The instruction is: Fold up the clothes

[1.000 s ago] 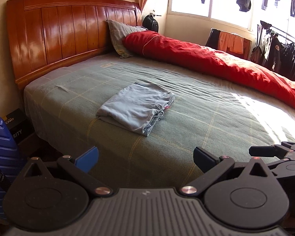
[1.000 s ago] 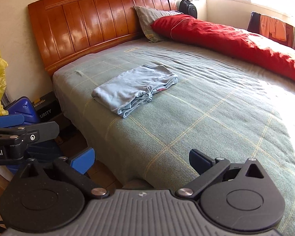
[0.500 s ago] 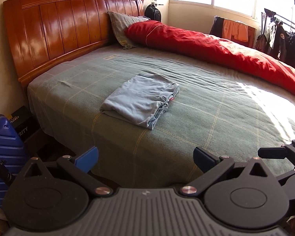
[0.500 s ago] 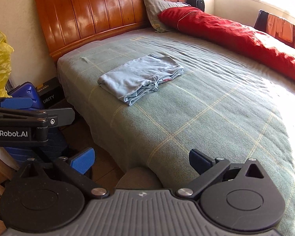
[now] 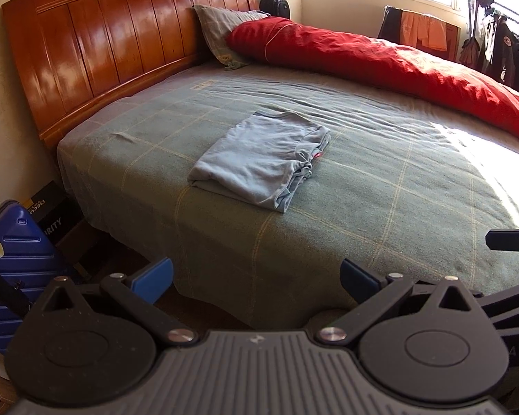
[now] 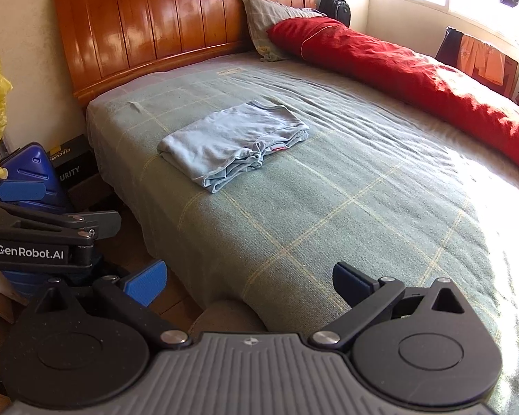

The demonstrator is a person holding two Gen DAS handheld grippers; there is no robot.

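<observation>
From my left wrist view, my left hand-held gripper (image 5: 256, 278) hangs off the near edge of the bed (image 5: 380, 214), its blue fingers spread wide with nothing between them. The folded light-blue garment (image 5: 259, 160) lies flat on the green checked blanket, nearer the headboard (image 5: 121, 45) end and a little in from the bed's left edge. Bare blanket surrounds it on all sides, with the widest free stretch running toward the foot. The red duvet (image 5: 380, 58) is bunched along the far edge, well apart from the garment. A blue suitcase (image 5: 14, 242) stands on the floor by the bed's left edge. A black tip of my right tool pokes in at the right border.

From my right wrist view, my right hand-held gripper (image 6: 249, 282) is likewise wide open and empty, hovering at the near edge of the bed. The garment sits toward the near-left headboard corner, with open blanket between it and me. My left tool shows at the left, just beside the suitcase.

Compared with a second ago, both views have tilted downward: the headboard and garment sit higher and less window shows. The garment itself has not moved.
</observation>
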